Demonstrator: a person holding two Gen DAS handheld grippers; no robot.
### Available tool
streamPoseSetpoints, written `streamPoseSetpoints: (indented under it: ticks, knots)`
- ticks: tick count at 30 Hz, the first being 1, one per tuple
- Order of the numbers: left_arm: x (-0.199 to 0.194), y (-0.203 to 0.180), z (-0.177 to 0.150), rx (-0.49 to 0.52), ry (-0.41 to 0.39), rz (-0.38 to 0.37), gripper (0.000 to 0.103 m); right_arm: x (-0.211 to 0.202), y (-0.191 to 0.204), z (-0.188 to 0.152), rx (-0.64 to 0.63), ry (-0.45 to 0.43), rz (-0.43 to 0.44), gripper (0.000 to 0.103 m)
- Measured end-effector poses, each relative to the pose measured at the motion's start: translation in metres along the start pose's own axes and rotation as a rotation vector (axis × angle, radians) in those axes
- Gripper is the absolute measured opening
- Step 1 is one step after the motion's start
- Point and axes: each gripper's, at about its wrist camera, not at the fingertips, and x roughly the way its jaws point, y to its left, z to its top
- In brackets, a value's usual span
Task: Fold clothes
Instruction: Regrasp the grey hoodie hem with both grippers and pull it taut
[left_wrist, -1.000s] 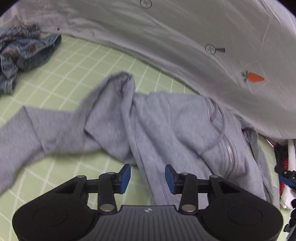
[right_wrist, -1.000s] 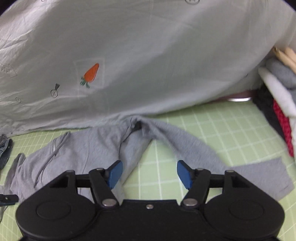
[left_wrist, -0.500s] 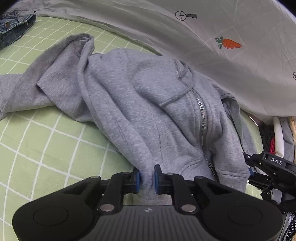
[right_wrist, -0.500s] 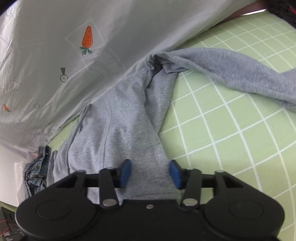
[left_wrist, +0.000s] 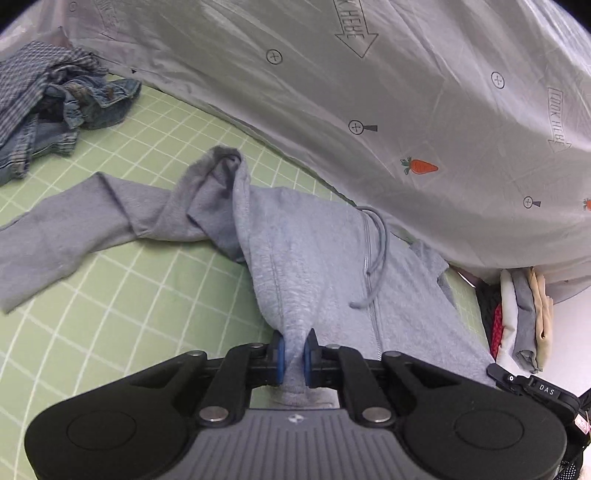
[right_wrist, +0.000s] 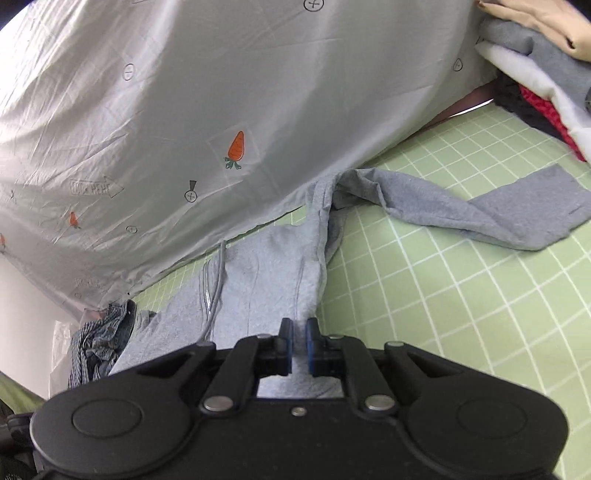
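Note:
A grey zip hoodie (left_wrist: 314, 251) lies spread on the green grid mat (left_wrist: 129, 295), one sleeve (left_wrist: 74, 229) stretched out to the left. My left gripper (left_wrist: 294, 341) is closing on the hem, and its blue pads pinch a bunched fold of the cloth. In the right wrist view the same hoodie (right_wrist: 266, 266) runs up from my right gripper (right_wrist: 299, 328), whose jaws are closing nearly together on the hem's edge. The other sleeve (right_wrist: 480, 210) trails off to the right across the mat (right_wrist: 461, 295). The zip and a drawstring (left_wrist: 373, 280) lie between the two grips.
A pale sheet (left_wrist: 406, 92) printed with carrots hangs behind the mat. A heap of denim and checked clothes (left_wrist: 55, 107) sits at the far left. A stack of folded clothes (left_wrist: 521, 317) stands at the right edge, also seen as the stack (right_wrist: 546, 74).
Both grippers went from open above the hoodie to clamped on its hem. They have since pulled back and lifted, which draws the cloth taut toward me.

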Motion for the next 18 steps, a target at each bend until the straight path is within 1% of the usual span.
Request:
streamPoseSetpoints:
  ticks: [2,3,5,8,9,10,11,12,13,14,15,17,18]
  knots:
    - [-0.018,0.010,-0.017,-0.020,0.010,0.013,0.010,-0.027,-0.003,-0.017,-0.007,0.010,-0.003,0.007]
    - [-0.023,0.014,-0.026,-0.027,0.018,0.023,0.011,-0.033,-0.006,-0.027,-0.010,0.029,-0.015,0.007]
    - [-0.023,0.028,-0.047,-0.066,0.056,0.057,0.011,-0.042,-0.011,-0.047,-0.018,0.068,-0.041,0.007]
    - [-0.008,0.044,-0.070,-0.089,0.131,0.148,0.017,-0.034,-0.023,-0.080,0.031,0.148,-0.101,0.009]
    - [-0.004,0.047,-0.074,-0.087,0.154,0.180,0.017,-0.030,-0.026,-0.087,0.050,0.165,-0.120,0.013]
    - [0.000,0.051,-0.078,-0.084,0.176,0.211,0.017,-0.028,-0.029,-0.095,0.062,0.174,-0.155,0.014]
    - [0.000,0.052,-0.080,-0.080,0.183,0.203,0.022,-0.028,-0.029,-0.100,0.059,0.177,-0.177,0.015]
    - [-0.001,0.054,-0.080,-0.076,0.186,0.189,0.031,-0.029,-0.029,-0.104,0.059,0.177,-0.184,0.022]
    - [-0.001,0.055,-0.081,-0.073,0.191,0.182,0.035,-0.030,-0.028,-0.107,0.060,0.177,-0.189,0.028]
    - [-0.001,0.055,-0.082,-0.065,0.198,0.187,0.041,-0.031,-0.028,-0.110,0.060,0.178,-0.193,0.041]
    - [-0.001,0.055,-0.084,-0.055,0.209,0.197,0.042,-0.033,-0.028,-0.114,0.061,0.181,-0.194,0.048]
    - [0.001,0.055,-0.090,-0.037,0.232,0.209,0.042,-0.032,-0.029,-0.121,0.055,0.204,-0.202,0.048]
    - [0.002,0.054,-0.094,-0.032,0.237,0.205,0.042,-0.030,-0.030,-0.125,0.050,0.213,-0.219,0.049]
